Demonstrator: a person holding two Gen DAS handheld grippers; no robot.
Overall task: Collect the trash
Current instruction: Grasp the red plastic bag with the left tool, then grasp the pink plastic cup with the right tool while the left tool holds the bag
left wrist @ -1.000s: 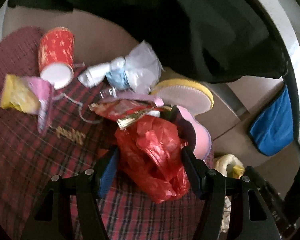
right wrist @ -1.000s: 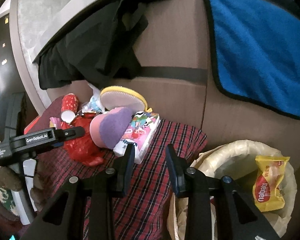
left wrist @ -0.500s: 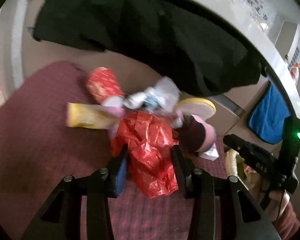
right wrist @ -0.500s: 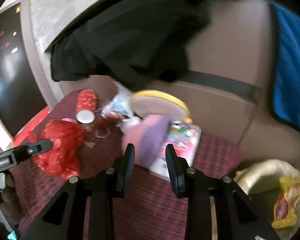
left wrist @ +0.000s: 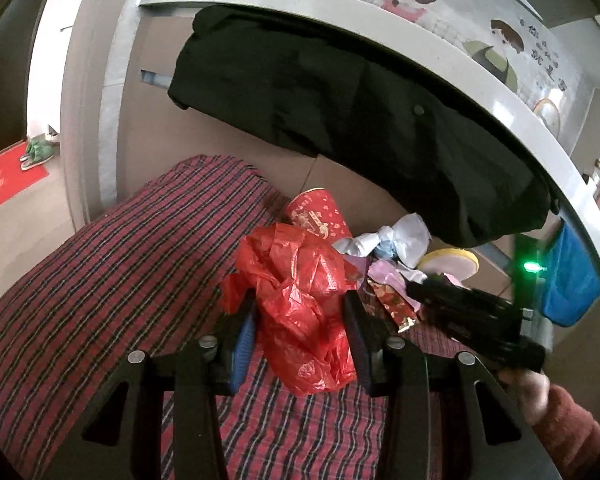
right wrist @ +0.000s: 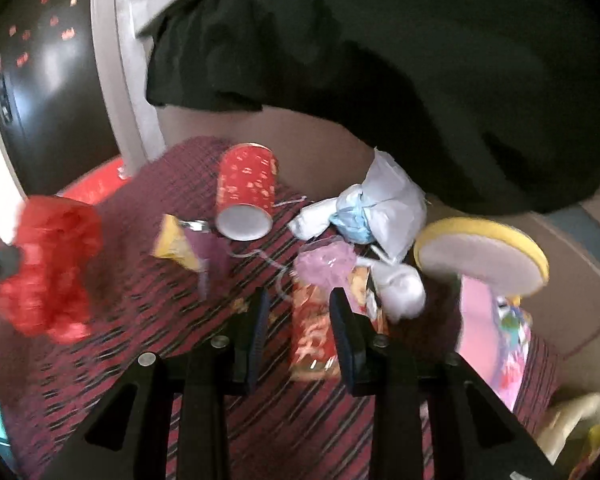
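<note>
My left gripper (left wrist: pixel 300 324) is shut on a crumpled red plastic bag (left wrist: pixel 300 292) and holds it above the plaid cloth (left wrist: pixel 112 280); the bag also shows at the left of the right wrist view (right wrist: pixel 48 268). My right gripper (right wrist: pixel 298 320) is open, its jaws on either side of a red snack wrapper (right wrist: pixel 312 332) lying on the cloth. Beyond it lie a red paper cup (right wrist: pixel 246 192) on its side, a yellow wrapper (right wrist: pixel 174 244), a pink wrapper (right wrist: pixel 326 264) and a white-and-blue wad with a face mask (right wrist: pixel 376 208).
A black garment (left wrist: pixel 360 120) hangs over the trash pile. A slipper with a yellow sole (right wrist: pixel 480 256) and a colourful tissue pack (right wrist: pixel 512 332) lie at the right. A lined trash bin (right wrist: pixel 580 428) sits at the lower right. A blue towel (left wrist: pixel 572 288) hangs at the far right.
My left gripper lifted the red bag up and back from the pile. My right gripper swung left from the bin side and came down over the red snack wrapper.
</note>
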